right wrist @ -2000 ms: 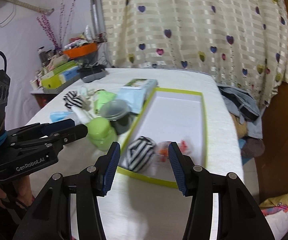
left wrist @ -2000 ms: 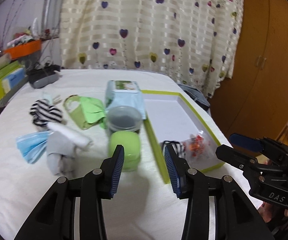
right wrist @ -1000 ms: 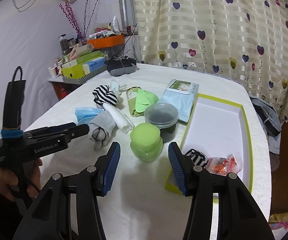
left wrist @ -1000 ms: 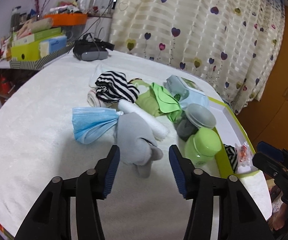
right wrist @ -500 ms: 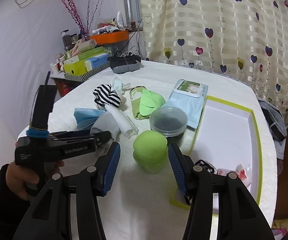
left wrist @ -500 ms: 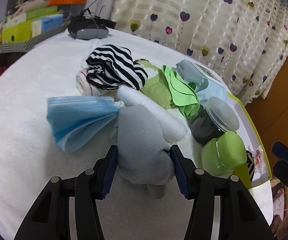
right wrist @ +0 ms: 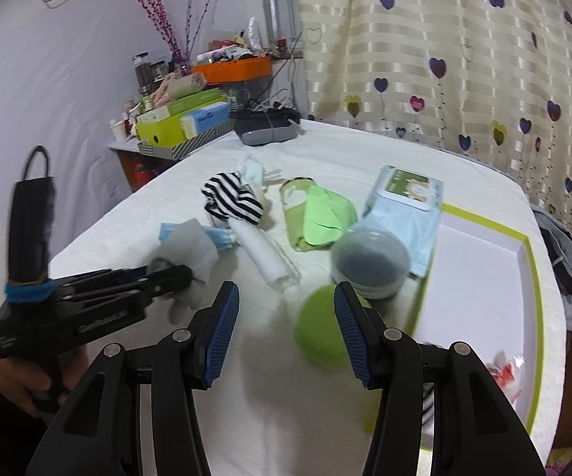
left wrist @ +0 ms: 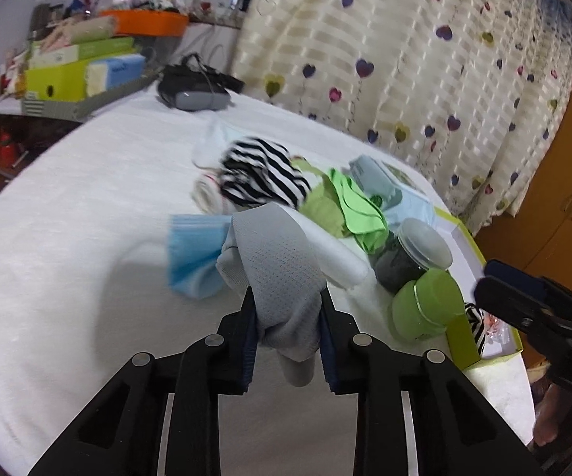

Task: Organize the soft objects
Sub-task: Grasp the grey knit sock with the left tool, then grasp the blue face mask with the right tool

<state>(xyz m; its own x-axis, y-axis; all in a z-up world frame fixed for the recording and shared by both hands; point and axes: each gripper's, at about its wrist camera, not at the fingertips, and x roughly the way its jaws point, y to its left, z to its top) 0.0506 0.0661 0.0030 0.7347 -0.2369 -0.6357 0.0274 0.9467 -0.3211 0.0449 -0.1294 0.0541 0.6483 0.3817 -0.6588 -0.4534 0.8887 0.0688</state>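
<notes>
The left gripper (left wrist: 286, 329) is closing on the grey sock (left wrist: 282, 273), pads pinching its bunched lower end, and the bundle appears raised just off the white table (left wrist: 67, 246). The right gripper (right wrist: 286, 329) hovers with its jaws apart and nothing between them, the green jar (right wrist: 321, 333) sitting just below and beyond its tips.

Here is the worry: the grip takes only the lower fold of the sock, so the loose upper part could slump out if the squeeze is shallow. The blue face mask (left wrist: 194, 254) lies right against the sock, and the white rolled cloth (left wrist: 337, 254) touches its other side; either could snag and drag along on the way up. The path to the green-edged tray (right wrist: 532, 261) runs past the green jar and the clear-lidded tub (right wrist: 369, 261), both standing between sock and tray, so a low carry could knock them.

Room to move? Plenty of bare table on the near and left side in the left wrist view. The tray's middle is open, with a striped sock (left wrist: 474, 323) and a small packet (right wrist: 504, 369) crowded at its near end. The tray sits close to the table's right edge, so an overshoot there risks a drop to the floor.
</notes>
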